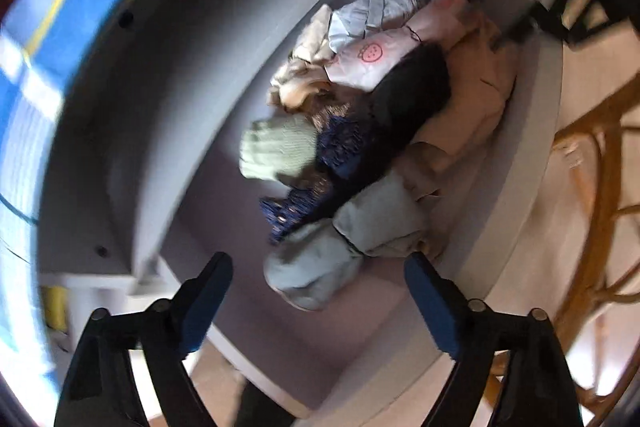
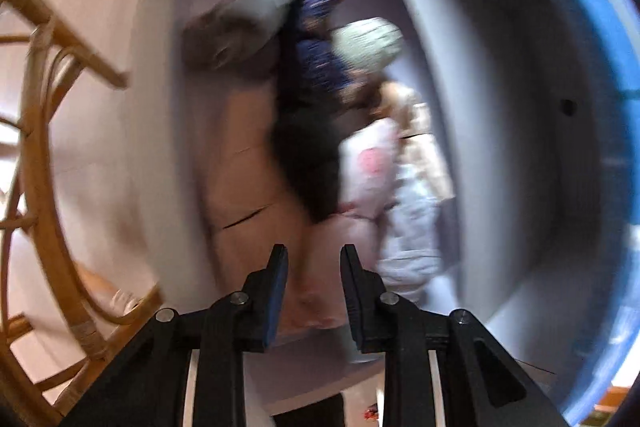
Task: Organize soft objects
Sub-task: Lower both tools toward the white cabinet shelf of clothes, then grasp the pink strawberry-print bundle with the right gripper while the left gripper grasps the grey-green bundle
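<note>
Above piled clothes (image 1: 360, 131), left gripper (image 1: 318, 267) open

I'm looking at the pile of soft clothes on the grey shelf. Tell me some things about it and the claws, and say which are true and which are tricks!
1. The left claw is open with nothing in it. True.
2. A pink strawberry is printed on the white cloth. True.
3. The pale green knit piece hangs on the wicker chair. False: it lies on the grey shelf with the pile.
4. The right claw is open wide. False: its jaws stand close together.
5. A black garment lies in the pile. True.
</note>
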### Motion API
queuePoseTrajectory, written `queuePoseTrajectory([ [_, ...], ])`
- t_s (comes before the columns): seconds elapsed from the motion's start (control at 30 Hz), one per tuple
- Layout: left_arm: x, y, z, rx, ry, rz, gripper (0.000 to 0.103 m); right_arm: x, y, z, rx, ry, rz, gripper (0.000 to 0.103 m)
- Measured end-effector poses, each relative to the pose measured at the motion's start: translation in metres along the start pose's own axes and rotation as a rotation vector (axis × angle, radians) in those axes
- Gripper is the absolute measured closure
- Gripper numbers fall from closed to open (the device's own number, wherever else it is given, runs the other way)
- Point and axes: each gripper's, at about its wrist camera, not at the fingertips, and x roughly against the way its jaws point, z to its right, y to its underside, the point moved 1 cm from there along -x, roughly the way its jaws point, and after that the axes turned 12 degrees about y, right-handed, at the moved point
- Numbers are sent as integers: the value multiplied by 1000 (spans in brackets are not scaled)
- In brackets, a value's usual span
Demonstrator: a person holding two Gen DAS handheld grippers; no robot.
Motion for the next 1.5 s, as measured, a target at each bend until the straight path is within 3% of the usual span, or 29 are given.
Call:
queuePoseTrajectory([
  [0.07, 0, 2, -4, 50, 61, -8, 24, 2, 2, -7, 5, -98, 3, 98],
  [0.13, -6, 3, -1, 76, 95, -9, 27, 5, 2, -15, 36, -97, -7, 102],
  [0.33, -16, 7, 10, 107, 176, -40, 28, 4, 2, -19, 62, -120, -27, 101],
  [0.6, -14, 13, 56, -39, 238, -125, 29, 24, 4, -51, 182, -189, -10, 101],
  [0.8, -15, 13, 73, -84, 273, -149, 28, 29, 7, -55, 194, -307, -13, 101],
  [0.9, -17, 8, 70, -84, 231, -138, 18, 27, 5, -45, 166, -309, -19, 97],
  [0.97, -18, 6, 67, -58, 210, -143, 17, 27, 2, -30, 110, -322, -21, 90],
  [1.2, -15, 0, 42, 69, 108, -129, 12, 33, -4, 22, -58, -276, 30, 89],
  [1.33, -7, 2, 32, 152, 125, -94, 0, 26, -5, 35, -131, -233, 10, 86],
  [1.5, -12, 0, 24, 218, 201, -104, 0, 22, -8, 49, -217, -222, 10, 85],
])
